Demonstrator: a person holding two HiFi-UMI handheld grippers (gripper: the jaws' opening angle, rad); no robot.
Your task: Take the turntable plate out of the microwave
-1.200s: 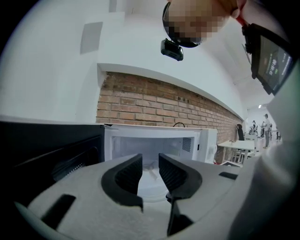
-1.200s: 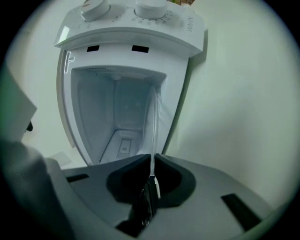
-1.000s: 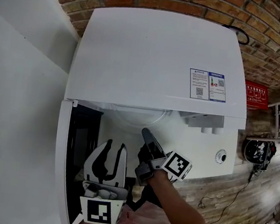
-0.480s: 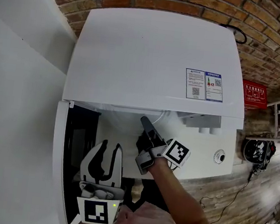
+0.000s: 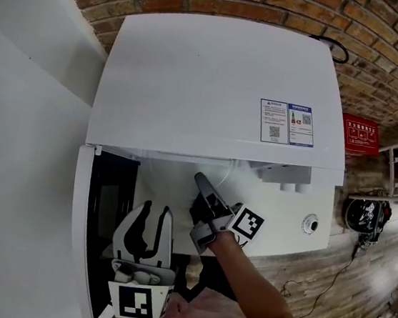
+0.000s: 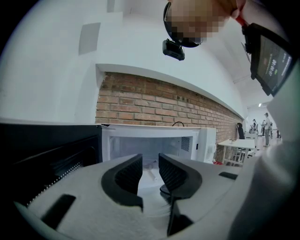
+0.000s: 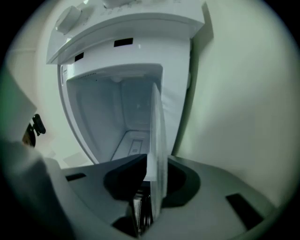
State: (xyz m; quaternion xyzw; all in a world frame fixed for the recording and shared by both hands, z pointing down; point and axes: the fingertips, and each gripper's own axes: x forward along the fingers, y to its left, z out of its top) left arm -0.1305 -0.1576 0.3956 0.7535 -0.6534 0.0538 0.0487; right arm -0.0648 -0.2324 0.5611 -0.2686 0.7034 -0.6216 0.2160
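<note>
One plate (image 7: 158, 140): clear glass disc, seen edge-on, at the microwave (image 5: 222, 85) mouth, not yet out.
Progress: door (image 5: 78, 233) open and plate reached; by my judgement, lifting it clear and withdrawing it remain.
Right claw (image 7: 157, 161): straddles the plate rim; jaws have just been opening, and the hold looks slack.
Left claw (image 6: 150, 161): jaws parted, empty, before the opening.

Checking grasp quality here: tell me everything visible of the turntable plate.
The turntable plate is a thin, translucent, glass-like disc, seen edge-on at the mouth of the open microwave. Its near rim stands between the jaws of the right gripper, which have just been opening: it is close against one pad, with a dark gap at the other. The rest reaches back into the white cavity. What it rests on is hidden.
</note>
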